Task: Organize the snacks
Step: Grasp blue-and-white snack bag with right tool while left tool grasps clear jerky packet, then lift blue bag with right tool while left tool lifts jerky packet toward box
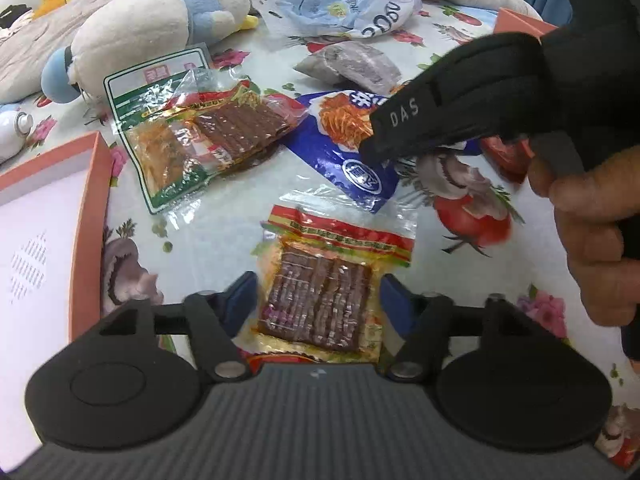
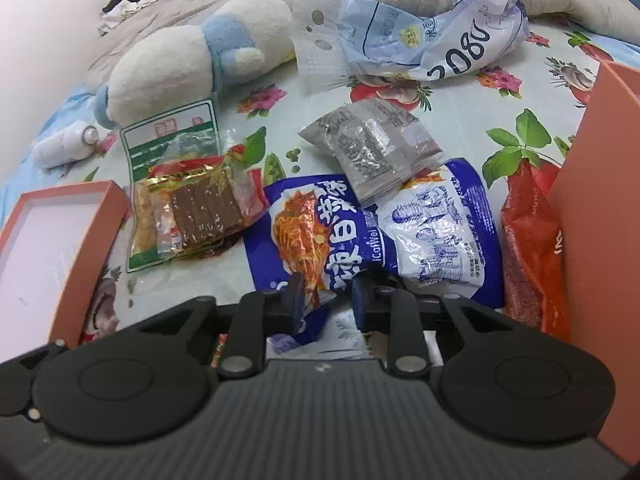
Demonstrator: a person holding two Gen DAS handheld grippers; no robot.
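Note:
A clear packet of brown dried strips (image 1: 320, 300) with a red and yellow top band lies flat on the floral cloth (image 1: 224, 232). My left gripper (image 1: 318, 304) stands open around it, a blue pad close to each side edge. A blue noodle bag (image 2: 320, 224) lies further back. My right gripper (image 2: 328, 300) is shut on the blue bag's near edge, which is pinched between its pads. In the left wrist view this gripper's black finger (image 1: 404, 120) reaches down onto the blue bag (image 1: 344, 148), with a person's hand (image 1: 592, 240) behind it.
An orange box (image 2: 100, 232) stands at the left and another orange box (image 2: 592, 200) at the right, with a red packet (image 2: 528, 248) beside it. A grey packet (image 2: 372, 148), a green-edged packet (image 2: 172, 136), a second strip packet (image 2: 204, 208), a plush toy (image 2: 192, 56) and a crumpled bag (image 2: 440, 32) lie behind.

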